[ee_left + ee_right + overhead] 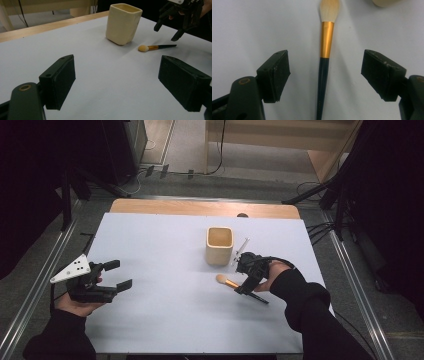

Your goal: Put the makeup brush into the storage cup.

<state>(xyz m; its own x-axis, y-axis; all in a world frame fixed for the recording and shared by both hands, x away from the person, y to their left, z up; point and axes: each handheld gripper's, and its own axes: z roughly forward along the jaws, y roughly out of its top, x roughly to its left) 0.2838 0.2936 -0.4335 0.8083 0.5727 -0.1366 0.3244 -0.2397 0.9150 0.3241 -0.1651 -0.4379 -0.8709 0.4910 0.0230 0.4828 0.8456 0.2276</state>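
1 makeup brush (323, 65) between the wide-apart jaws of the right hand-held gripper (325, 72), untouched.

The desk (165, 320) is covered in plain white, with a tan wooden edge. The cup (219, 245) is cream. The brush (325, 50) has pale beige bristles, a gold-orange ferrule and a black handle.

brush (323, 65): flat on table (gold ferrule, dark handle) | cream cup (219, 245): upright, near
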